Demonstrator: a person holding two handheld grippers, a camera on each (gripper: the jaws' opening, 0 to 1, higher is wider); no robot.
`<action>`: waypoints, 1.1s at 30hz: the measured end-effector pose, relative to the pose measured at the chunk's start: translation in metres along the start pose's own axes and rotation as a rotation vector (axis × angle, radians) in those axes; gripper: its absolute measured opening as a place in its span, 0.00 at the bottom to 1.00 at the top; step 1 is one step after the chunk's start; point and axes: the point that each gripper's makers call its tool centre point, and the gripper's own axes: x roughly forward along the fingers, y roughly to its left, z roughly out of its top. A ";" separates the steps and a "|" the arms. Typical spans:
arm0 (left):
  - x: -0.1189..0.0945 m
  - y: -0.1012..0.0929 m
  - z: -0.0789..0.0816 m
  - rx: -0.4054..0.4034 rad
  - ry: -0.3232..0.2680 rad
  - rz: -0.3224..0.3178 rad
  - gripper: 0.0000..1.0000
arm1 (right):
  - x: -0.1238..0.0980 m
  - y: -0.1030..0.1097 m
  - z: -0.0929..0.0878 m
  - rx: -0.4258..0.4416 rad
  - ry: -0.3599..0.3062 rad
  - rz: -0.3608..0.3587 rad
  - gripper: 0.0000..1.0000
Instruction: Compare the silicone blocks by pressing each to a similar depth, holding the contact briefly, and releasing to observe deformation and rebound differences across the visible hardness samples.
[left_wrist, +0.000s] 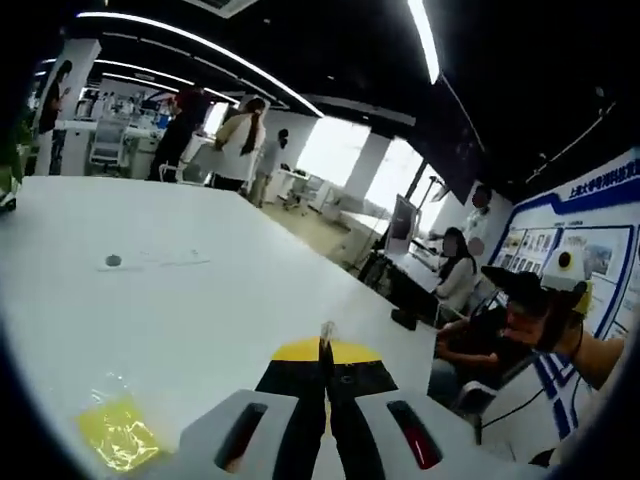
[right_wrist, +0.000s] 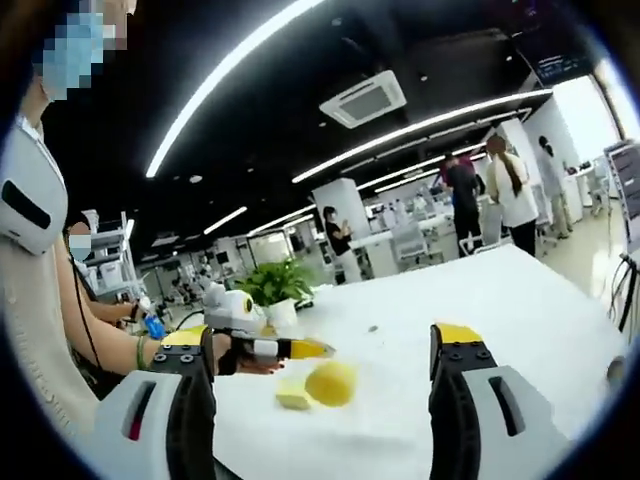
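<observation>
Ceiling strip lights (left_wrist: 425, 40) and windows (left_wrist: 330, 150) blow out; white table (left_wrist: 180, 300) glares; fisheye edges warp, slight blur.

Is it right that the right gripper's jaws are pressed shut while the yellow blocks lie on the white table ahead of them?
Not quite. In the right gripper view the right gripper has its jaws spread wide apart, not shut. The rest holds: the round yellow silicone block and the smaller pale yellow block beside it lie on the white table ahead of them.

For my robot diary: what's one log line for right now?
left hand-held gripper: shut | right hand-held gripper: open | yellow blocks: on white table
</observation>
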 end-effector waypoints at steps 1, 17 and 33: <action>0.002 0.004 -0.003 -0.034 -0.003 0.007 0.00 | 0.001 -0.002 -0.001 0.010 0.002 0.000 0.85; 0.012 0.109 -0.028 -0.303 -0.111 0.198 0.00 | 0.028 -0.028 -0.038 -0.073 0.161 -0.010 0.83; 0.055 0.145 -0.047 -0.399 -0.158 0.295 0.00 | 0.042 -0.048 -0.061 -0.039 0.240 -0.011 0.81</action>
